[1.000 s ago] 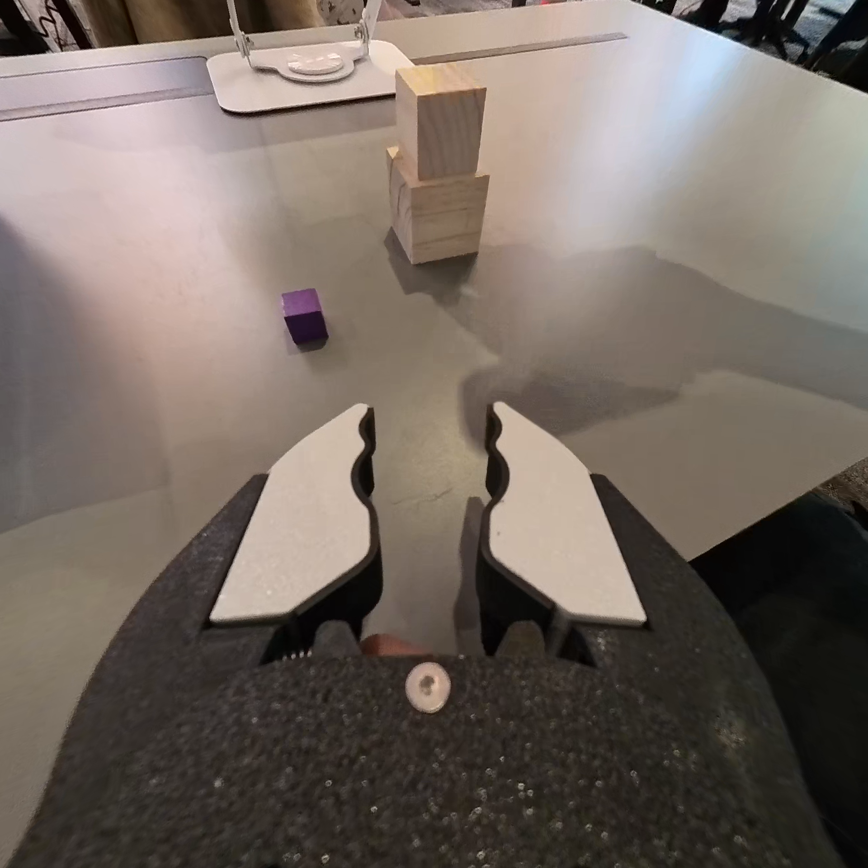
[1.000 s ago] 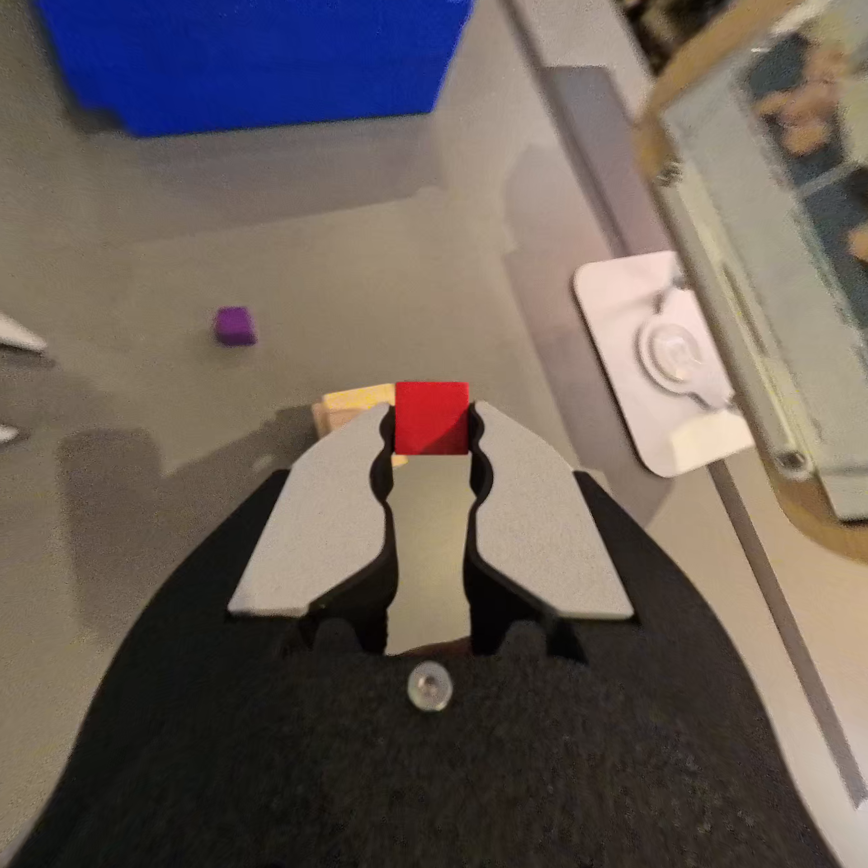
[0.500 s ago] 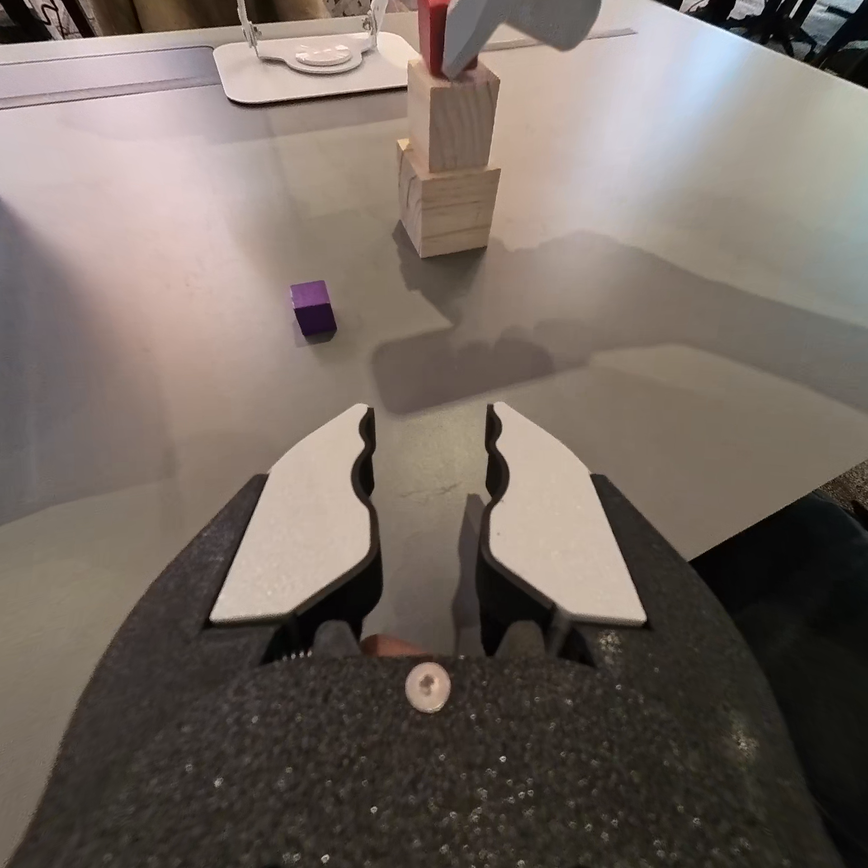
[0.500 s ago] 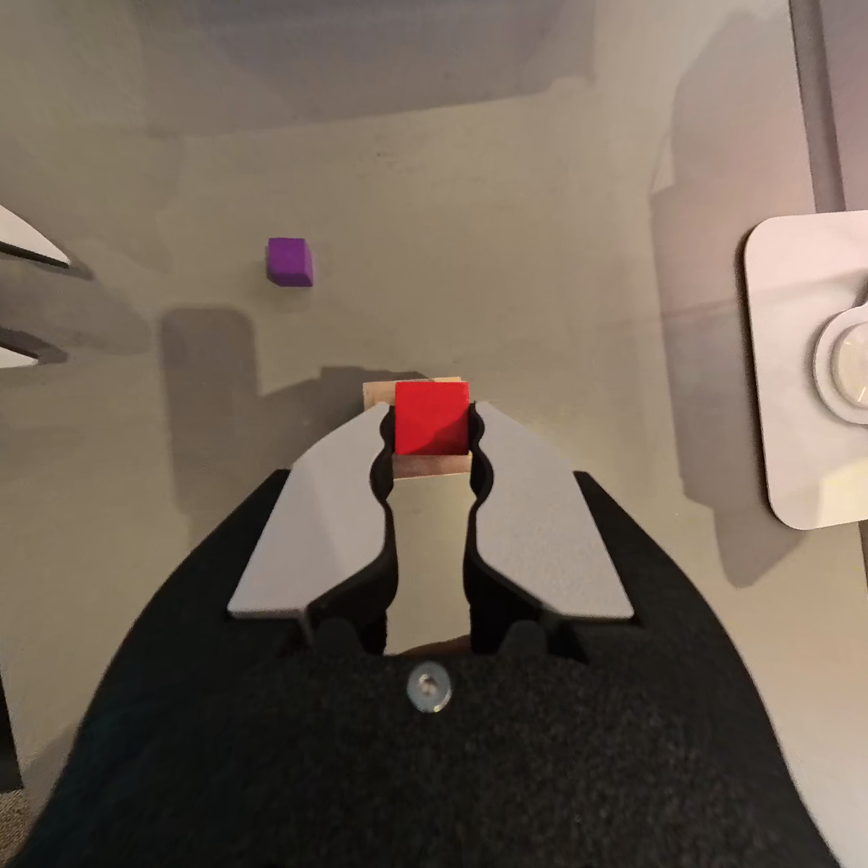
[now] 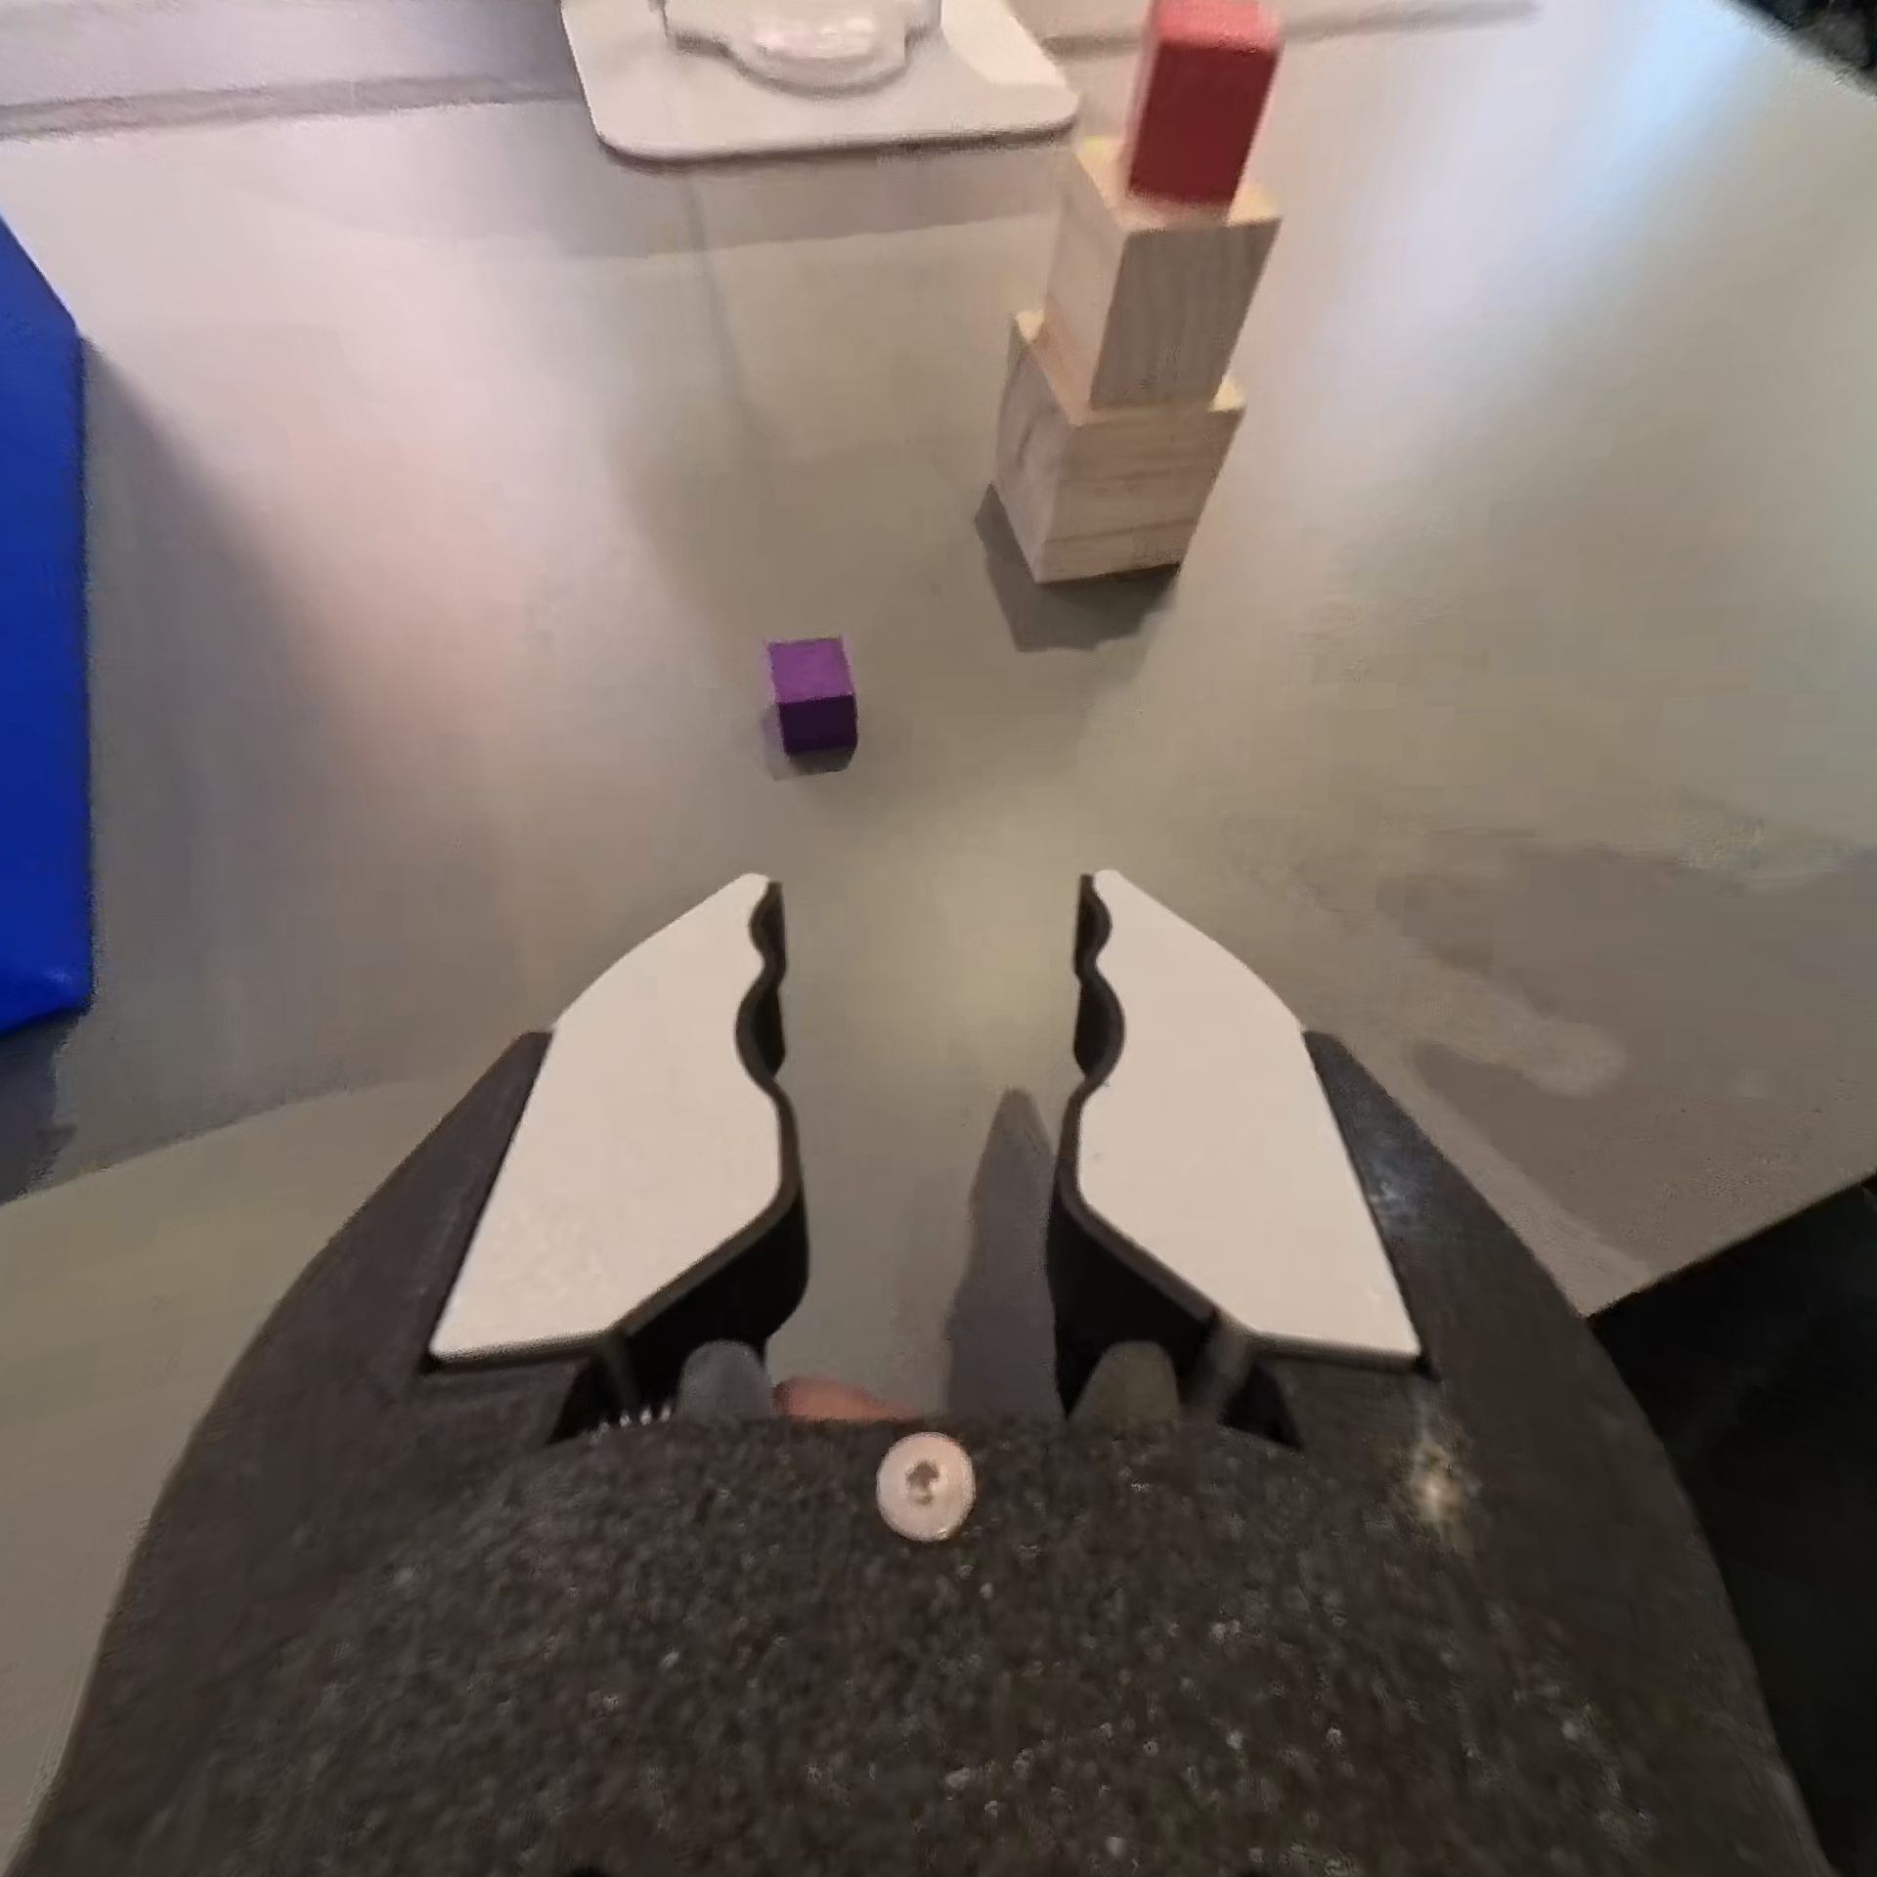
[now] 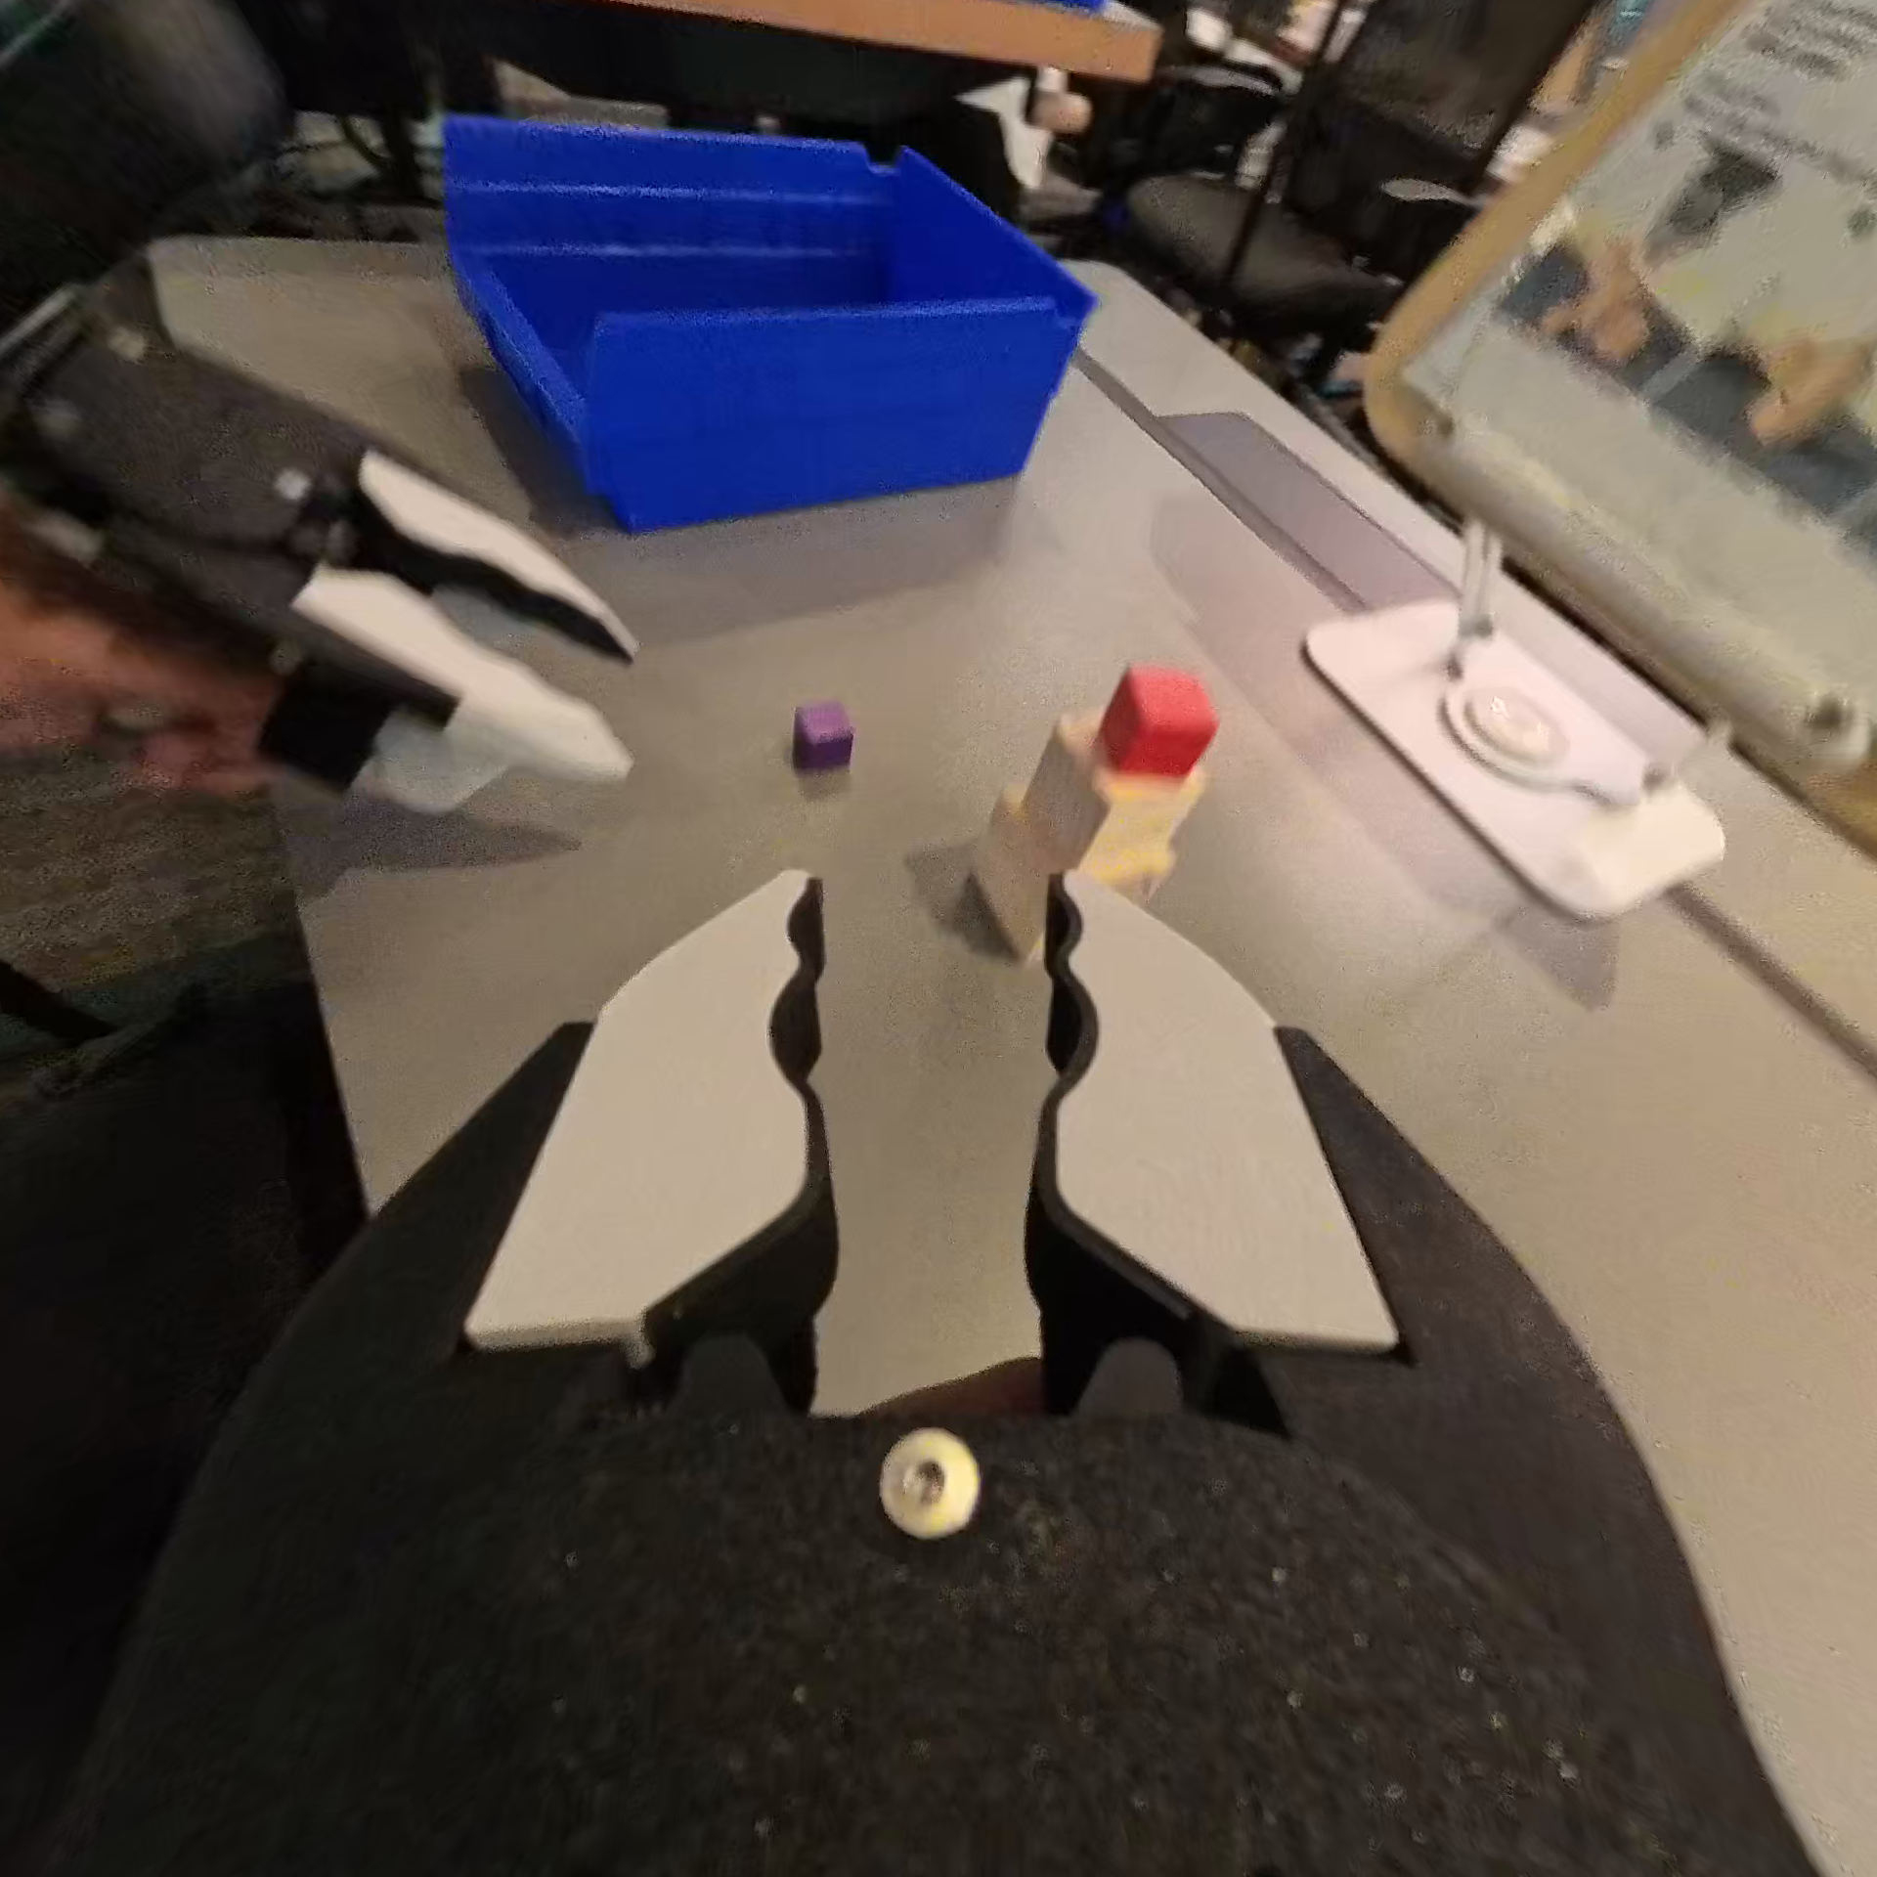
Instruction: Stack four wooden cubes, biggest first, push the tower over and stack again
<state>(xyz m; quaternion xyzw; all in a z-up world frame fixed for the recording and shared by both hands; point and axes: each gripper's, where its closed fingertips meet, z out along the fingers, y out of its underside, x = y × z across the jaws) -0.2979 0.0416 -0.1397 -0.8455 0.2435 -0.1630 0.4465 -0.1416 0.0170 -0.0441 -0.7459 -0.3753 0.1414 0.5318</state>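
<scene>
Left wrist view: left gripper (image 5: 929,894) is open and empty, with bare grey table (image 5: 406,508) around the purple cube (image 5: 811,695). The red cube (image 5: 1199,112) tops two wooden cubes (image 5: 1127,386).

Right wrist view: right gripper (image 6: 932,894) is open, empty, near the tower (image 6: 1097,813).

Three-cube tower upright: large pale cube (image 5: 1112,477) at base, medium pale cube (image 5: 1158,295) above, red cube (image 5: 1199,112) on top (slightly offset). Purple cube (image 5: 810,696) alone, near the tower.
</scene>
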